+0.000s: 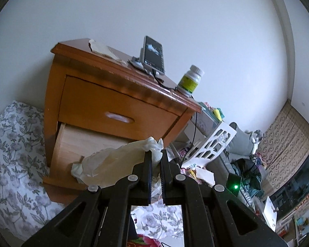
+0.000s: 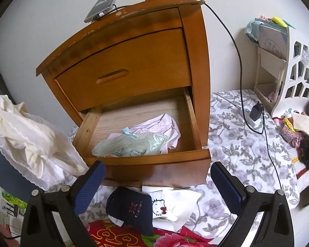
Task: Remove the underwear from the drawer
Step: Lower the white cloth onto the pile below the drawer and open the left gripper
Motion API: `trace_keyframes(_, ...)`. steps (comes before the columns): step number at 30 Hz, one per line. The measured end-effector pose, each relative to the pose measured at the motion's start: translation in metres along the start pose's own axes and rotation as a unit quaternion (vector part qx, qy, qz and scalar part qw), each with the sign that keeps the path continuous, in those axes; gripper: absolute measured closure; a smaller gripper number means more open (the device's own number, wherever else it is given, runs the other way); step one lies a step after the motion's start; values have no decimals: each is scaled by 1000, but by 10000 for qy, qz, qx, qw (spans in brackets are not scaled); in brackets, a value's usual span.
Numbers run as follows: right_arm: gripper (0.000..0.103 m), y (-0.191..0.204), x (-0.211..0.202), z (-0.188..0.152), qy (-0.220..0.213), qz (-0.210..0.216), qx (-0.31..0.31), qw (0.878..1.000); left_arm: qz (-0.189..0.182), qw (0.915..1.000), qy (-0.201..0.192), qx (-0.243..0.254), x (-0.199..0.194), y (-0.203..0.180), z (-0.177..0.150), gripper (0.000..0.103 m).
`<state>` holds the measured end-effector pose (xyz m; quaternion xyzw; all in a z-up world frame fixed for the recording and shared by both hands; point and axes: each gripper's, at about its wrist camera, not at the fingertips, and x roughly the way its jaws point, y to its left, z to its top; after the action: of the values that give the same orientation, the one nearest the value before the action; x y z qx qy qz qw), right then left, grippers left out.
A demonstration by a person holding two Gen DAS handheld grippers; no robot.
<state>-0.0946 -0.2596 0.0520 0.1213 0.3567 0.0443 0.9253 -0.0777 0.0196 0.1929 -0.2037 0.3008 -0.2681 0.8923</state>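
Note:
A wooden nightstand (image 2: 134,57) stands on a floral bedsheet with its lower drawer (image 2: 146,160) pulled out. Inside lie pale green lace underwear (image 2: 131,145) and a pink pair (image 2: 164,127) beneath it. My left gripper (image 1: 156,154) is shut on cream-white underwear (image 1: 113,164), which hangs left of the drawer; the same garment (image 2: 28,142) shows at the left of the right wrist view. My right gripper (image 2: 157,170) stands open in front of the drawer's face, nothing between its blue pads.
A navy garment (image 2: 131,207) and white cloth with a cat print (image 2: 171,203) lie on the sheet below the drawer. A phone (image 1: 153,54) and a pill bottle (image 1: 190,80) stand on the nightstand. A white rack (image 2: 288,70), a charger (image 2: 256,111) and cable lie to the right.

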Motion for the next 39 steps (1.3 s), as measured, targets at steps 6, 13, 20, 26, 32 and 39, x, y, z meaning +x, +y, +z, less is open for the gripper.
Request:
trace_keyframes(6,0,-4,-7,-2,-45,-15,44,10000,-33,9997,256,59,13,-8,-10,96)
trace_keyframes(13,0,-10,-9,-3,-64,-34,114,9999,-45,9983,576,75,33,-13,-22,96)
trace_keyframes(20,0,-16,-7,-5,-38,-59,172,9998,-77,9950,992,68,59,-15,-38,96)
trace_keyframes(26,0,-22,-3,-6,-2,-102,225,9997,-78,9906,1361,86,84,-15,-52,96)
trace_keyframes(32,0,-26,3,-6,75,-147,274,9995,57,9841,1775,-42,113,0,-69,96)
trace_keyframes(39,0,-25,11,-7,170,-139,218,9995,448,9703,2352,-336,149,32,-99,96)
